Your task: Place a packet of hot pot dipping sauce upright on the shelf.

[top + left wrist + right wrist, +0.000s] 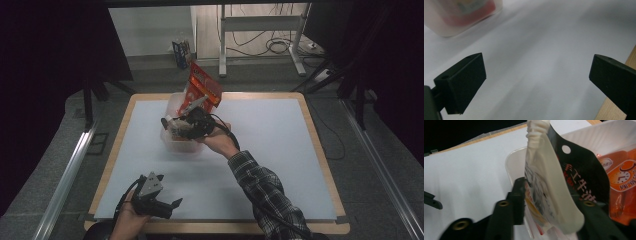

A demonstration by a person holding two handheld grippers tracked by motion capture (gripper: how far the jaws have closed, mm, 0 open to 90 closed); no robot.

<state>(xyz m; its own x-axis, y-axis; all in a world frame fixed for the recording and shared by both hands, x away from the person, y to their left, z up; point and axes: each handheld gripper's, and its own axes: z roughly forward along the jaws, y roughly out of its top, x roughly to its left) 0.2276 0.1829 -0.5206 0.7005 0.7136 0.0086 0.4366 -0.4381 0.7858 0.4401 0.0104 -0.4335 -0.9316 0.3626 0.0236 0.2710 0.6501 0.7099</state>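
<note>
Gripping black-and-white snack pouch, right gripper holds it upright over translucent plastic tub, orange packet inside; left gripper idle, jaws wide, near worktop edge.

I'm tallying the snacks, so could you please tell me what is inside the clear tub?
The tub holds an orange packet standing upright. The right tongs and their pouch cover the rest.
</note>
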